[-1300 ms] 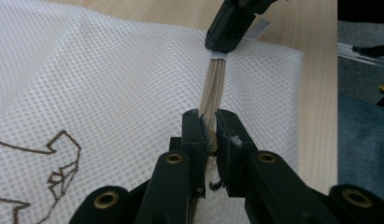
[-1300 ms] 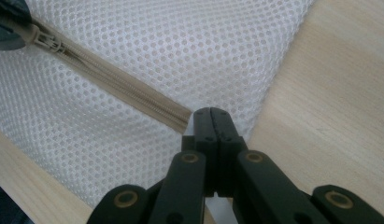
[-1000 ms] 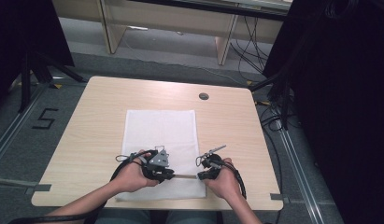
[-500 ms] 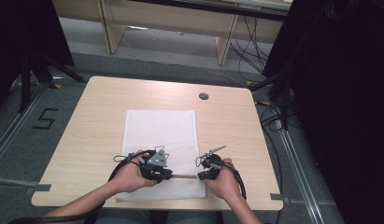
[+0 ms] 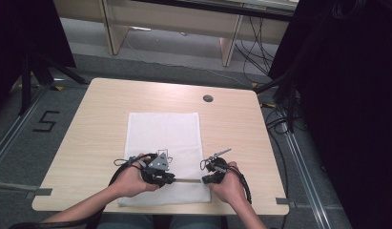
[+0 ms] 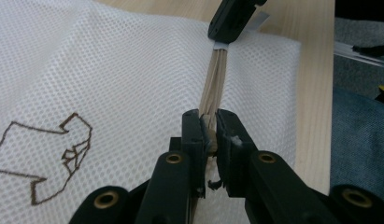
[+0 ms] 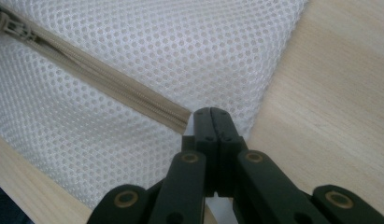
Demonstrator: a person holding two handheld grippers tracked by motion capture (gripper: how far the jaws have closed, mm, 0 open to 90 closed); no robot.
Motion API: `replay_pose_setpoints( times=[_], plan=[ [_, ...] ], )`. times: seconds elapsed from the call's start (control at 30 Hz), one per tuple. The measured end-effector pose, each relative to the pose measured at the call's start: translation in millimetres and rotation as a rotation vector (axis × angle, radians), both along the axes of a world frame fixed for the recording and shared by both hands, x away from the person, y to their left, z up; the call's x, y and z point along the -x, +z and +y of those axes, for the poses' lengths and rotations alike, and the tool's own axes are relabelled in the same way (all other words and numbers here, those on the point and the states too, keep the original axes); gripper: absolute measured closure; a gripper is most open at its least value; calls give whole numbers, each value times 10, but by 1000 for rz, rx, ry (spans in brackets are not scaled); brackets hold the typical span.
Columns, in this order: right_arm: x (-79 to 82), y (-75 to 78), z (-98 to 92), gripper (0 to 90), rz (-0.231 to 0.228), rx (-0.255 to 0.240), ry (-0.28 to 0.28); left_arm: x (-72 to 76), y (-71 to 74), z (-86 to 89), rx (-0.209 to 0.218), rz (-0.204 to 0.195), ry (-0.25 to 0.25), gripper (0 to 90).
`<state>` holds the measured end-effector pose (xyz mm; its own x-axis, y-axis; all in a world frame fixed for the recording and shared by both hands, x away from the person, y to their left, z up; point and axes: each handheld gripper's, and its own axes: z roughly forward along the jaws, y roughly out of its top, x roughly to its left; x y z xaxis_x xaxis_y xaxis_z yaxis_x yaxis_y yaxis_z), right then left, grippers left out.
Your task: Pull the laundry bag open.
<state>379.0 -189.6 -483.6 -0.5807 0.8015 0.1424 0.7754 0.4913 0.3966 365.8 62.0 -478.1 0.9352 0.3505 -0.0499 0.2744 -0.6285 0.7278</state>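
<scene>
White mesh bag (image 5: 163, 143) lies flat on the counter (image 5: 88, 129), its tan zipper (image 6: 214, 84) stretched between the two sets of jaws. The left gripper (image 6: 209, 133) is clenched on the zipper pull (image 6: 209, 135); the right gripper (image 7: 211, 122) pinches the bag's edge just past the zipper's end. Keep the right hold firm and draw the pull straight along the teeth, low and level, so the mesh does not bunch.
</scene>
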Motion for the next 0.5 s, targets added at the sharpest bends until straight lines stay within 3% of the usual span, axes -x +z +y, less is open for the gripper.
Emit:
replay_pose_setpoints(
  times=[0.5],
  plan=[
    [-2,0,-2,900,0,0,1,17,-3,19,8,-1,-2,819]
  ],
)
